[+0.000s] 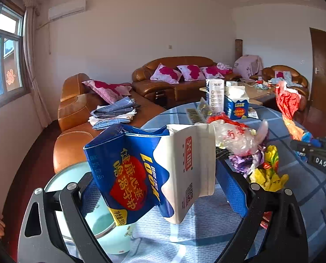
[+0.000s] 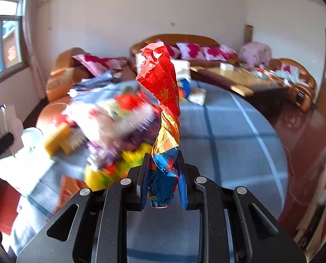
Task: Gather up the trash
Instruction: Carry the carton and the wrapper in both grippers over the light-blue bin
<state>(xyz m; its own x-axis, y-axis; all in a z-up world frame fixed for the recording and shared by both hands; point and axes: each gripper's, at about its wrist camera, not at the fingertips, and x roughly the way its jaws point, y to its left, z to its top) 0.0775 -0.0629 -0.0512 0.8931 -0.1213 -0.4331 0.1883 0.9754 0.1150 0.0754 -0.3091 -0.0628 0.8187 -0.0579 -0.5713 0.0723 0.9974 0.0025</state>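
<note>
My left gripper (image 1: 160,188) is shut on a squashed blue and white milk carton (image 1: 154,173), held up over the near table edge. The right gripper (image 2: 163,175) is shut on the blue end of a crumpled red, orange and blue foil wrapper (image 2: 163,81) that stands up from its pads. The left wrist view shows that wrapper (image 1: 287,100) raised at the right, above the right gripper (image 1: 316,153). A heap of trash (image 1: 241,140) lies on the blue checked tablecloth (image 1: 298,188): a clear plastic bag, purple foil and a yellow wrapper (image 1: 270,171).
A pale green bin (image 1: 101,225) stands below the table's left edge. A second blue carton (image 1: 236,105) and a tall white box (image 1: 216,94) stand at the table's far side. Brown sofas (image 1: 75,109) with pillows and folded cloths, and a coffee table (image 2: 239,76), lie beyond.
</note>
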